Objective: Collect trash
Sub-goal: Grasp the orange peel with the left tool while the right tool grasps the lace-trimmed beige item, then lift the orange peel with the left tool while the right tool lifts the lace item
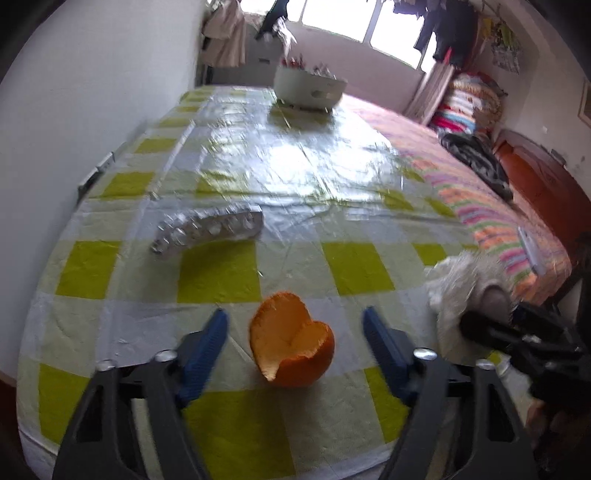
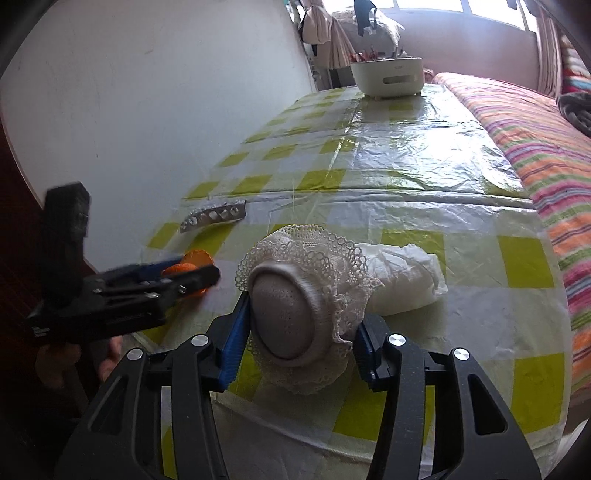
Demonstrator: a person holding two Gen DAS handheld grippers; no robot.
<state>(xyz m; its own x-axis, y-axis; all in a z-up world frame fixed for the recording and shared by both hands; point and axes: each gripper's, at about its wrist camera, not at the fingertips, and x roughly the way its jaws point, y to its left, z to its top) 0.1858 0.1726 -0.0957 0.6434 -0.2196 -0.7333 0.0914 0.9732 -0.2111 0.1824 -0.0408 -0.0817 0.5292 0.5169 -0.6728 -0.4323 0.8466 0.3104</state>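
An orange peel (image 1: 291,341), cupped and open upward, sat between the spread left gripper (image 1: 293,328) as the right gripper (image 2: 301,321) clamped a lace-trimmed grey dome (image 2: 286,317).

Checked plastic-covered counter (image 2: 406,177) against white wall (image 2: 147,110). Striped bed (image 2: 546,155) beside it. Folded blankets (image 1: 469,103) stacked beyond. Bright window (image 1: 354,22) behind.

Two grippers: left (image 1: 293,325) and right (image 2: 301,317). One orange peel (image 1: 291,343), lying on one checked table (image 1: 221,273). One empty foil blister pack (image 1: 207,229). One lace-trimmed grey pad (image 2: 291,310). One crumpled white tissue (image 2: 402,273). One white basket (image 2: 388,77) at the far end. One striped bed (image 2: 535,155) alongside.
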